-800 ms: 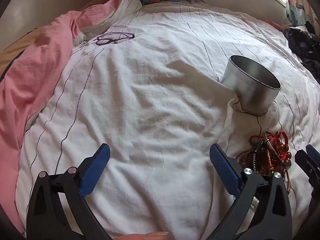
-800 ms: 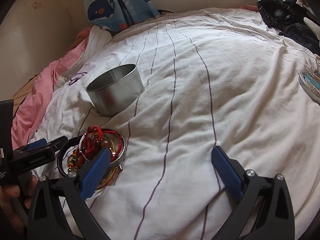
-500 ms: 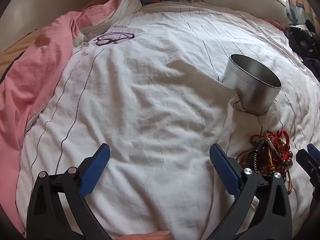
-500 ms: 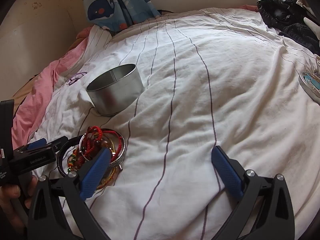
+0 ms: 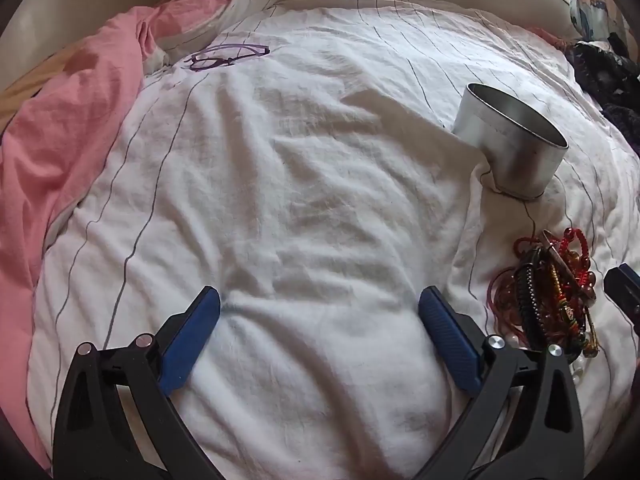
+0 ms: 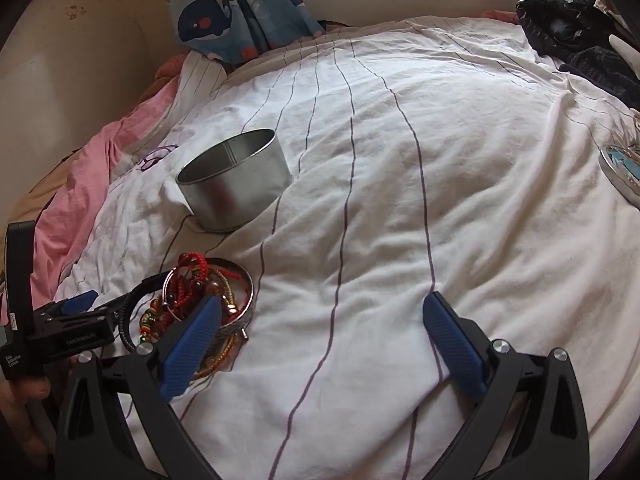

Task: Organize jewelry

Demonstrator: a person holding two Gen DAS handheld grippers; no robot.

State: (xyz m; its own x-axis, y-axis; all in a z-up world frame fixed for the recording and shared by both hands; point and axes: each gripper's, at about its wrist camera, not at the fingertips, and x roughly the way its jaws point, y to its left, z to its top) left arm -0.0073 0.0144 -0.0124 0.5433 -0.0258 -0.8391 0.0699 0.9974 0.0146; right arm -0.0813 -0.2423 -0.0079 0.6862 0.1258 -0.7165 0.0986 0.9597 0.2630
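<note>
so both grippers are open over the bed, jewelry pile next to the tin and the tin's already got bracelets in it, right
Not quite: the tin is empty, as the right wrist view shows. The rest holds: the left gripper and the right gripper are open over the bed, and the jewelry pile lies beside the tin.

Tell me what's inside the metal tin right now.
The metal tin stands open on the white bedsheet. Only bare inner wall shows; its floor is hidden behind the near wall in both views, so contents cannot be ruled out. The jewelry pile lies outside it.
</note>
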